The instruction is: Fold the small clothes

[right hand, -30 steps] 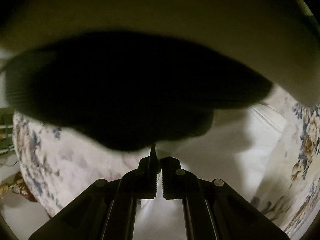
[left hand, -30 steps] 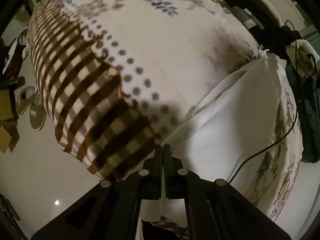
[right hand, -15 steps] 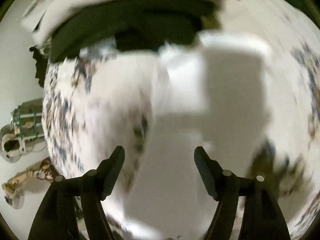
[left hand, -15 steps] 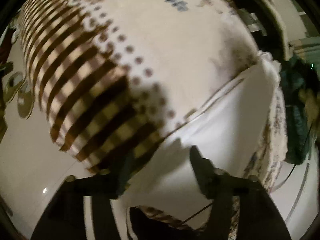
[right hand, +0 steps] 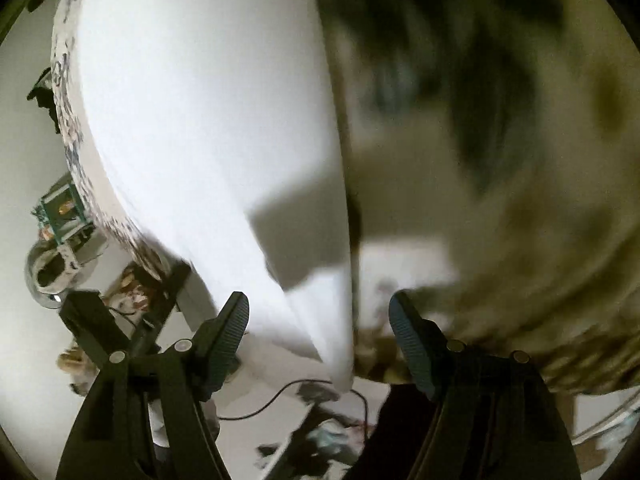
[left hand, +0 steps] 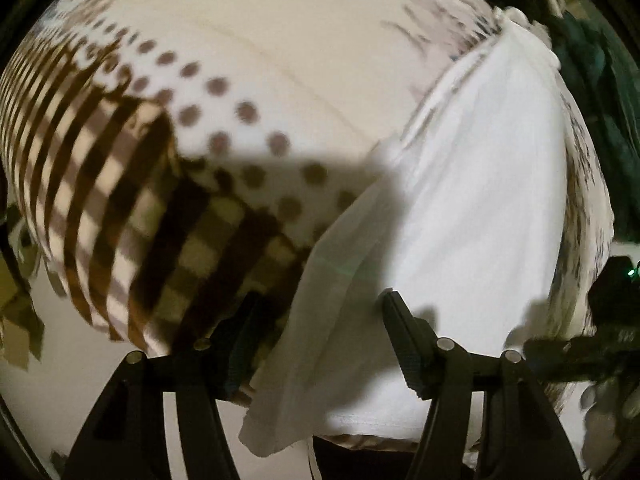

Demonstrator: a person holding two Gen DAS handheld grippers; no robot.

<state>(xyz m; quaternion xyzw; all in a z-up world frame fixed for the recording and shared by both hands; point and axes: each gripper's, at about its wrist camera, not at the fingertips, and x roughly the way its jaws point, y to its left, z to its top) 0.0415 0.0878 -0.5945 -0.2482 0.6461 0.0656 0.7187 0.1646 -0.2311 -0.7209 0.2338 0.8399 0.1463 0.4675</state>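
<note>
Lying on the bed (left hand: 304, 40), the white garment (left hand: 480, 200) has its near edge hanging off the side. Both the left gripper (left hand: 316, 312) and right gripper (right hand: 318, 312) have spread fingers, pinching nothing. A fold looks just laid down; next comes taking fresh corners for another fold.

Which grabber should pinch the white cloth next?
Probably the left gripper: open, with the white cloth's loose corner lying between its fingers. The right gripper is open too, but its view is blurred.
</note>
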